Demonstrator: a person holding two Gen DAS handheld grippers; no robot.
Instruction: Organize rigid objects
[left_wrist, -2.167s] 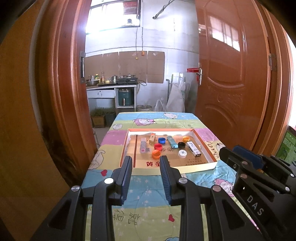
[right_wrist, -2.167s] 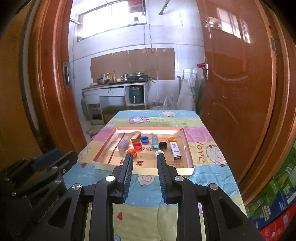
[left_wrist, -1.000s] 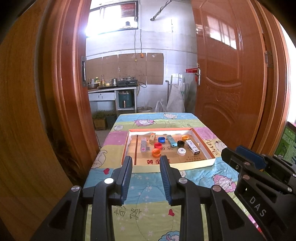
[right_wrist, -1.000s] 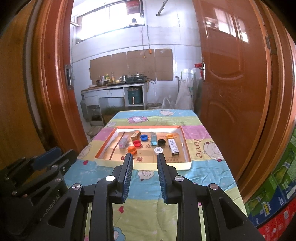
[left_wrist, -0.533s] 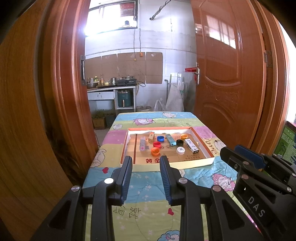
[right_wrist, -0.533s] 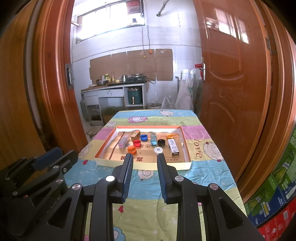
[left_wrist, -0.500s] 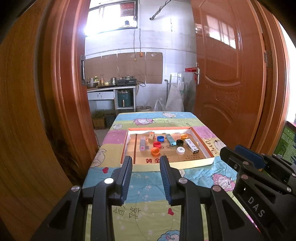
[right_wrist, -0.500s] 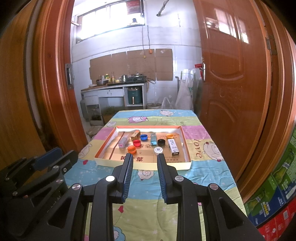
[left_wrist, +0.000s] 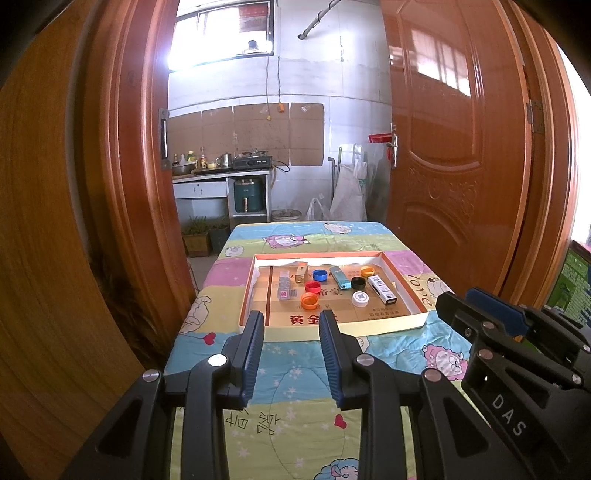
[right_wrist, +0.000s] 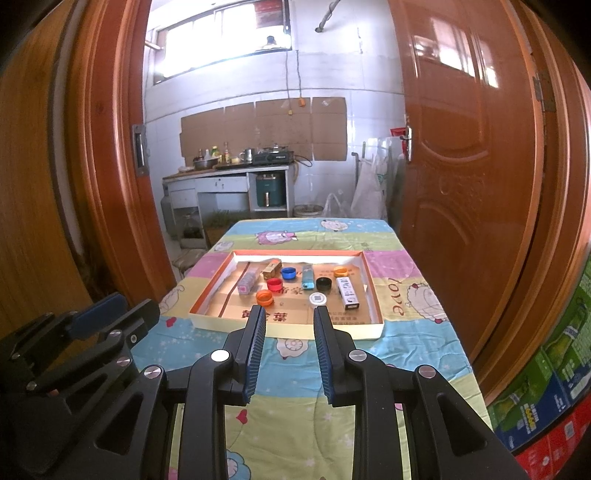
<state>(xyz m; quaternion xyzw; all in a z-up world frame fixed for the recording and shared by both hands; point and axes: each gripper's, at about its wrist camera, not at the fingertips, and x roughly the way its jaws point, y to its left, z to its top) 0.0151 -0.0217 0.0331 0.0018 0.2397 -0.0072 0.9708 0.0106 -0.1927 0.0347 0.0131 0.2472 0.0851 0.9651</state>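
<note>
A shallow cardboard tray with an orange rim lies on the table ahead; it also shows in the right wrist view. In it lie several bottle caps, among them an orange cap, a red cap, a blue cap, a black cap and a white cap. A blue lighter, a white box, a clear box and a small tan box lie there too. My left gripper and right gripper are open and empty, held short of the tray's near edge.
The table wears a colourful cartoon quilt. Wooden door panels flank it on both sides. A kitchen counter stands behind. Stacked cartons sit on the floor at the right.
Both grippers drew back slightly from the tray about a second ago and have stayed still since. Both remain open and empty.
</note>
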